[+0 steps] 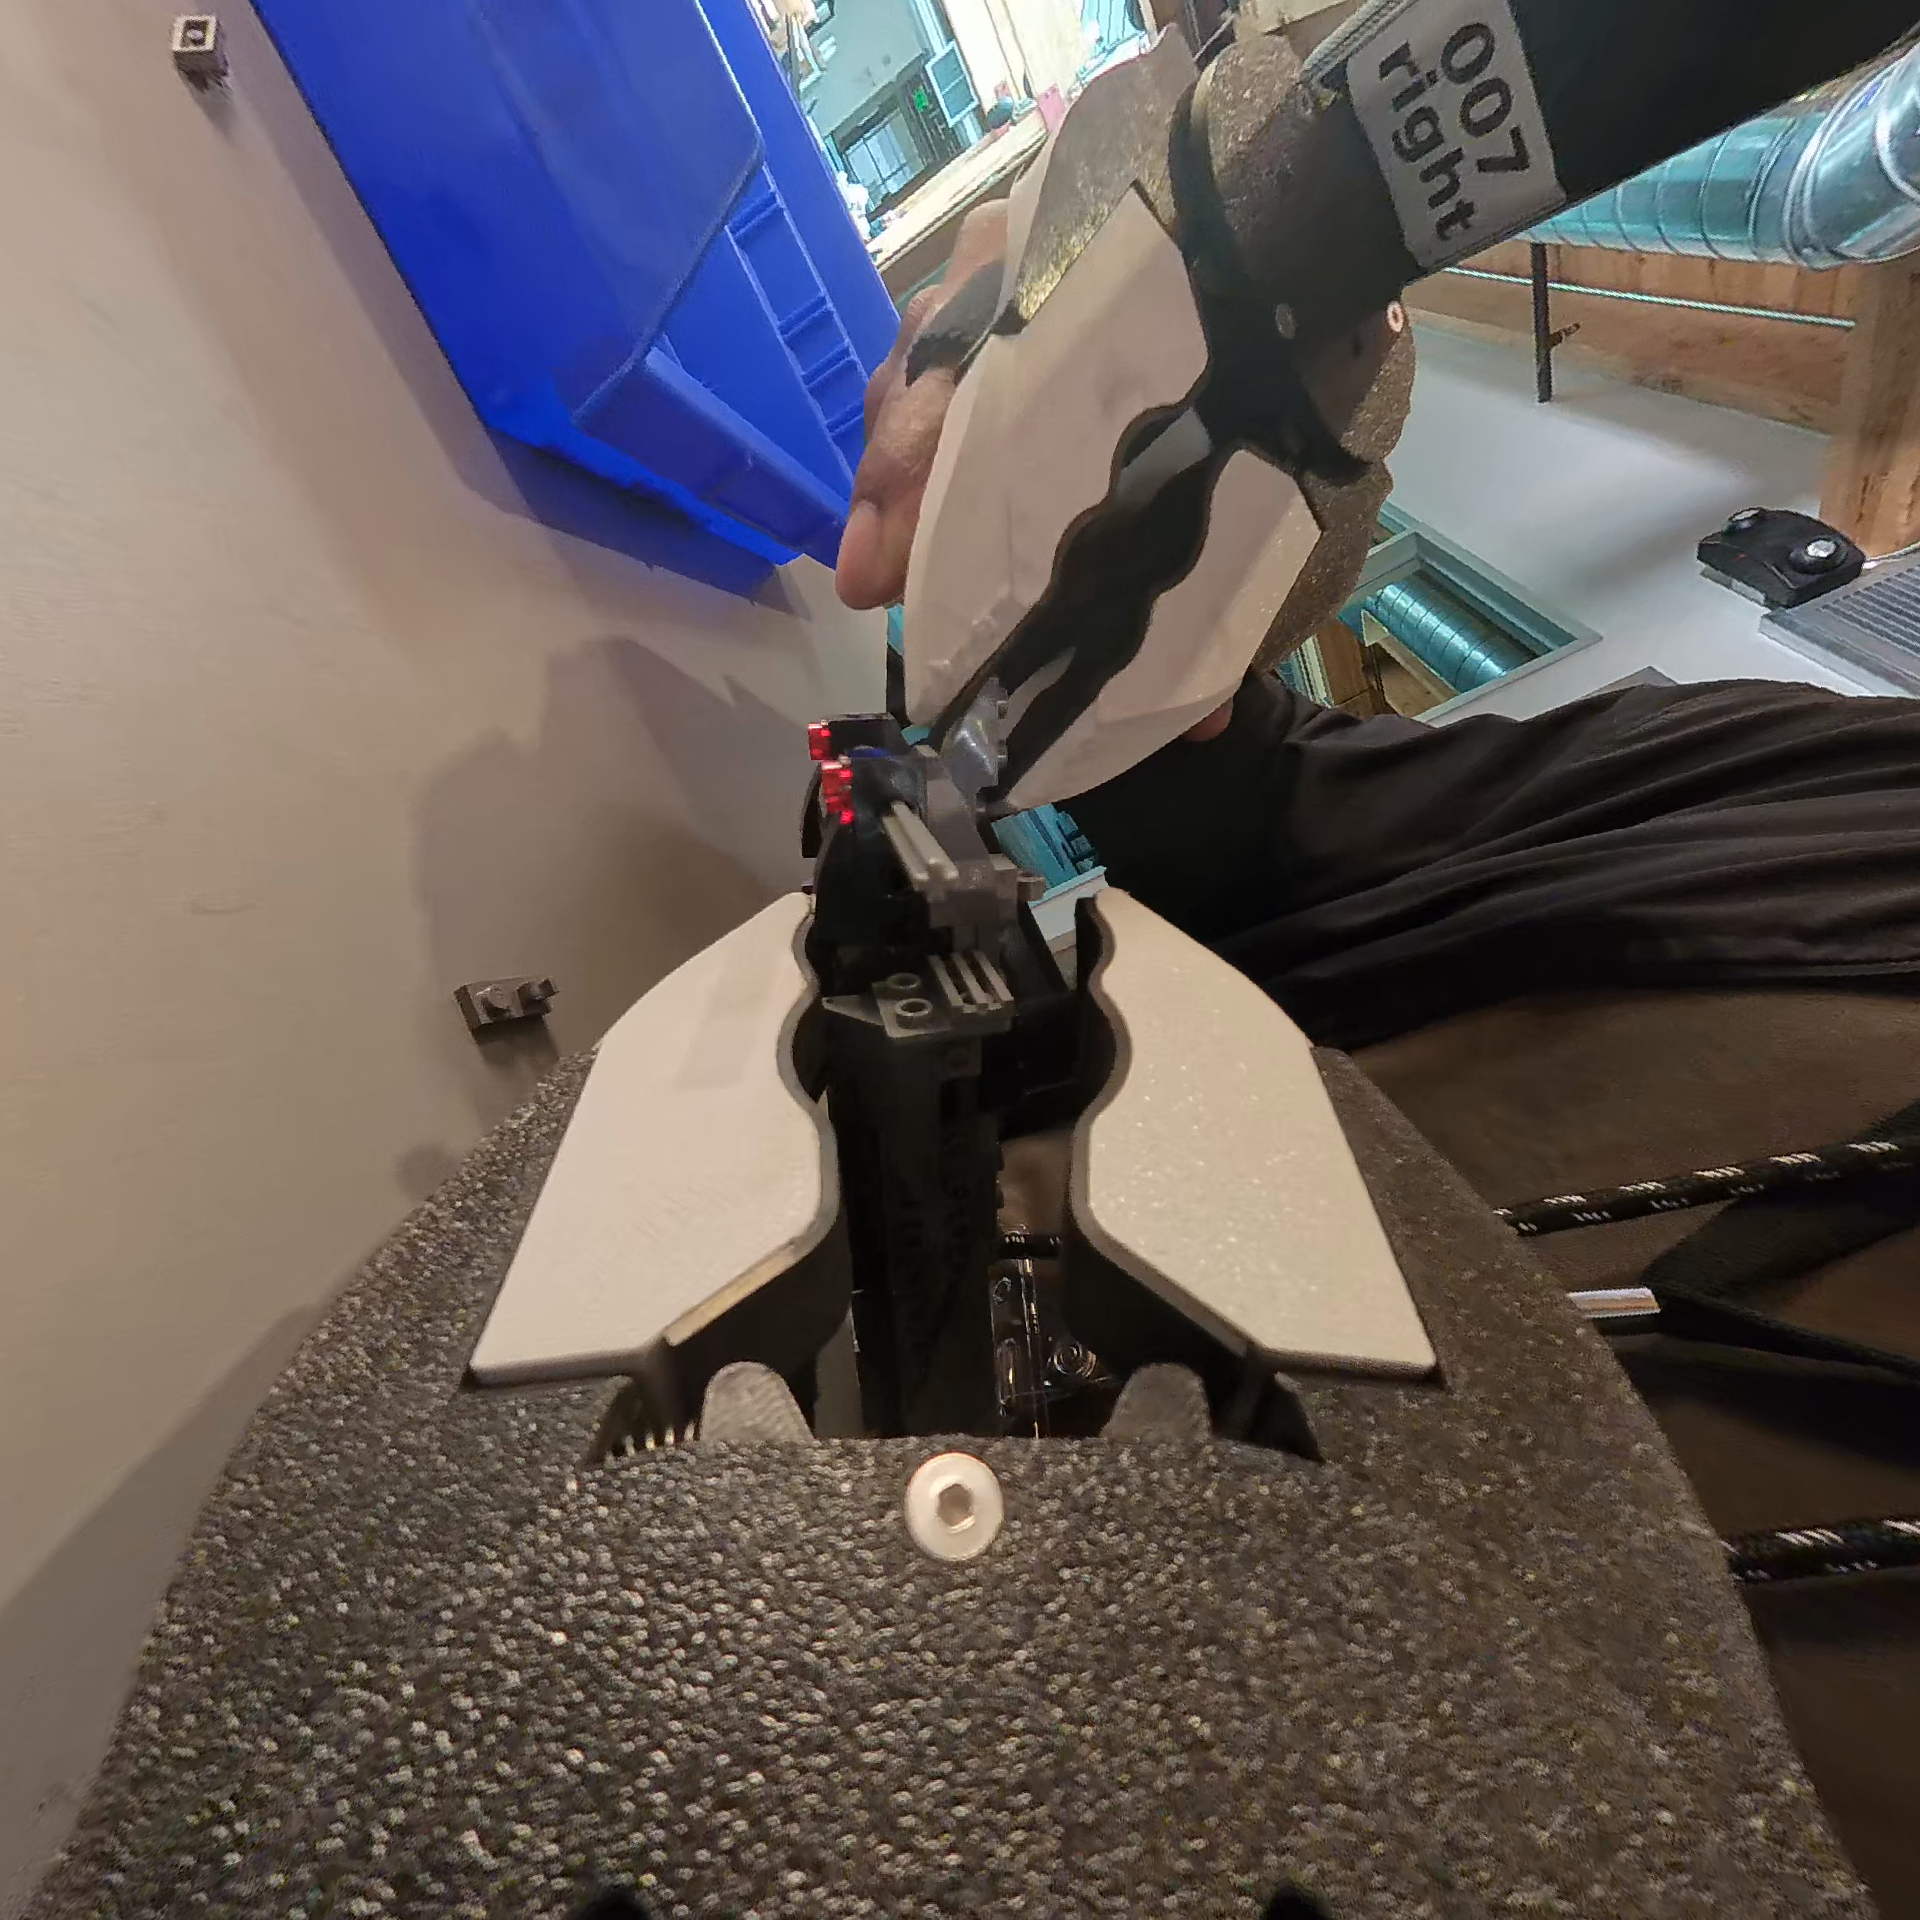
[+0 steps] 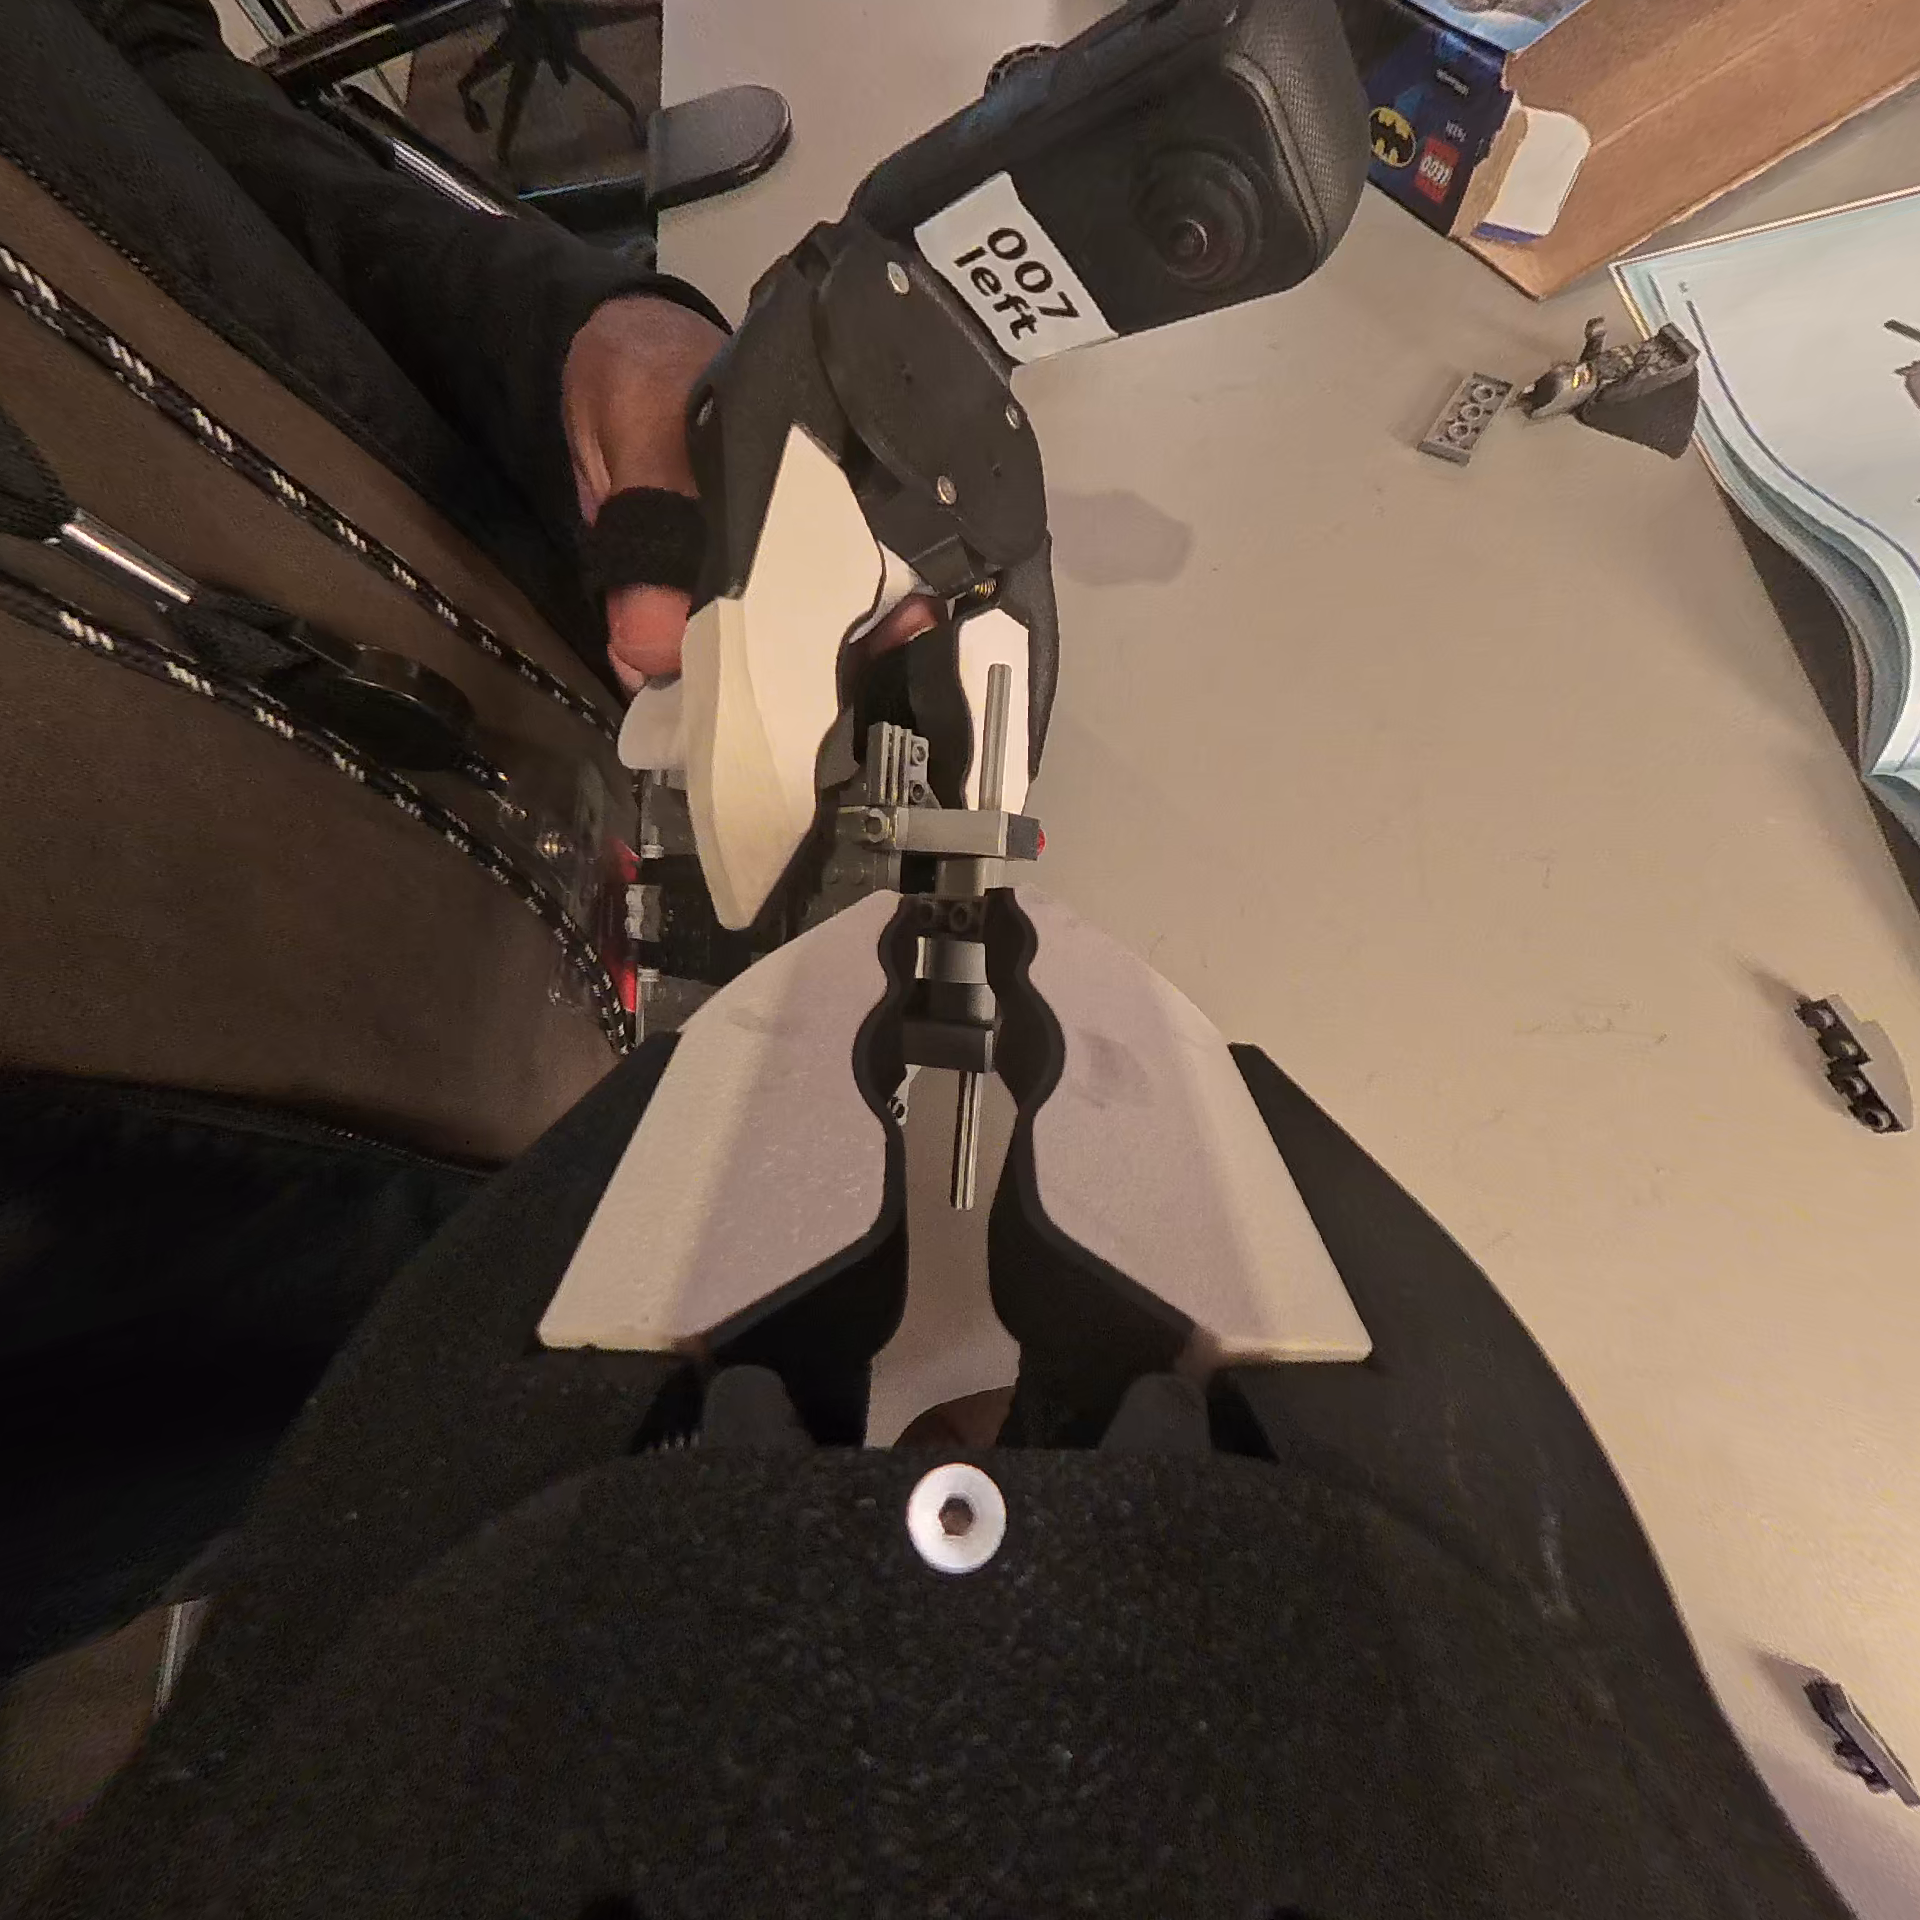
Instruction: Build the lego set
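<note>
My left gripper (image 1: 945, 914) is shut on a black brick-built model (image 1: 904, 1049) with grey parts and small red clear pieces (image 1: 831, 774) at its far end. It holds the model lifted off the table. My right gripper (image 2: 951, 920) is shut on a small grey and black sub-assembly (image 2: 951, 987) with a thin grey axle (image 2: 966, 1143) through it. The sub-assembly's studded end meets the grey crossbeam (image 2: 961, 836) at the model's end. The right gripper (image 1: 977, 748) also shows in the left wrist view, coming down from the upper right. The left gripper (image 2: 883, 852) shows in the right wrist view.
A blue bin (image 1: 582, 260) stands on the beige table (image 1: 260, 623), with loose dark pieces (image 1: 504, 1003) nearby. In the right wrist view there are a booklet (image 2: 1818, 520), a grey plate (image 2: 1465, 410), a dark figure (image 2: 1600, 384), a cardboard box (image 2: 1662, 104) and loose pieces (image 2: 1855, 1060). A person's dark clothing (image 2: 260, 727) is close by. Less than 4 cm separates the two grippers' tips.
</note>
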A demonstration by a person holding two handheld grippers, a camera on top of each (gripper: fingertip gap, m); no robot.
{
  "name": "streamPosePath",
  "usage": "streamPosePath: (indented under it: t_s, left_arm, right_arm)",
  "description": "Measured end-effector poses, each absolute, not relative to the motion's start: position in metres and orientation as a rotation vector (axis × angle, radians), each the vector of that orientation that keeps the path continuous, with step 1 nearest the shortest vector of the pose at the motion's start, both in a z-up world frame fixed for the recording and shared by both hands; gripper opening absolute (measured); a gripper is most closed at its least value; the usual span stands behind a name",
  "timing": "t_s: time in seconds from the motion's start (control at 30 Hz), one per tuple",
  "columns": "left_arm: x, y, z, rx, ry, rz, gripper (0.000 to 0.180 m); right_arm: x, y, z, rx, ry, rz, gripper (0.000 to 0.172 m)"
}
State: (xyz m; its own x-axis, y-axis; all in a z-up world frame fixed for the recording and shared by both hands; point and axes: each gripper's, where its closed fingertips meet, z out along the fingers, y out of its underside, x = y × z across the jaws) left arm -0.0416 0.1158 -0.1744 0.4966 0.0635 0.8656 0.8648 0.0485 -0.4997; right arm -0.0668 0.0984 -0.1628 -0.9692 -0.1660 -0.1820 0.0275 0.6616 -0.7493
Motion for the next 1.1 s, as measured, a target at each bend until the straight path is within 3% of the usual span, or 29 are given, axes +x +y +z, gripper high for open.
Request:
streamPosePath:
  t_s: [1.1]
  left_arm:
    - [-0.0403,0.1139,-0.1689,-1.309,-0.839,-0.821,0.053]
  right_arm:
    - [-0.0659,0.0969,-0.1613,-0.149,2.664,-1.263,0.013]
